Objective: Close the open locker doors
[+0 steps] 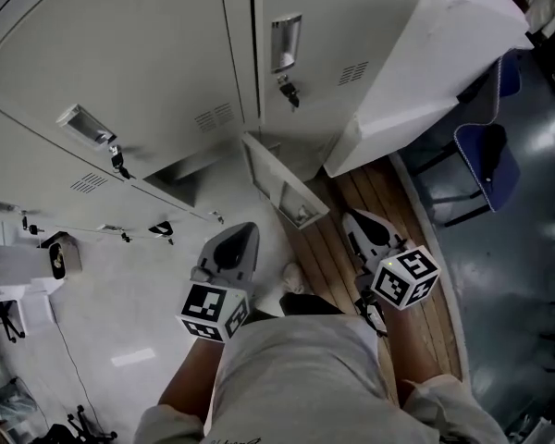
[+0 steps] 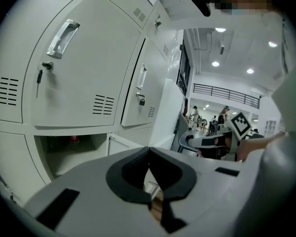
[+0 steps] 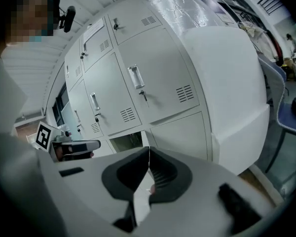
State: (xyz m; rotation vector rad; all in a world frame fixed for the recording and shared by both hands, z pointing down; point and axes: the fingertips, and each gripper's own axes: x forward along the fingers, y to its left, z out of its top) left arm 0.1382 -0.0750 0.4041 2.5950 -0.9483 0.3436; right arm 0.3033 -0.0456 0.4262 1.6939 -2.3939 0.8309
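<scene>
A bank of pale grey lockers (image 1: 148, 72) fills the head view. One low locker door (image 1: 279, 181) stands swung out toward me, and its compartment (image 1: 180, 166) beside it is open and dark inside. My left gripper (image 1: 240, 236) hangs just in front of that door with its jaws shut and nothing held. My right gripper (image 1: 357, 220) is to the door's right over the wood strip, also shut and empty. The left gripper view shows the open compartment (image 2: 69, 151) and the door (image 2: 122, 144) beyond the closed jaws. In the right gripper view the same opening (image 3: 127, 141) is seen.
A large white cabinet (image 1: 425, 54) stands tight against the lockers on the right. A blue chair (image 1: 486, 155) sits beyond it on the grey floor. Keys hang from the locks of shut doors (image 1: 289, 91). A wooden floor strip (image 1: 338, 257) runs under my right gripper.
</scene>
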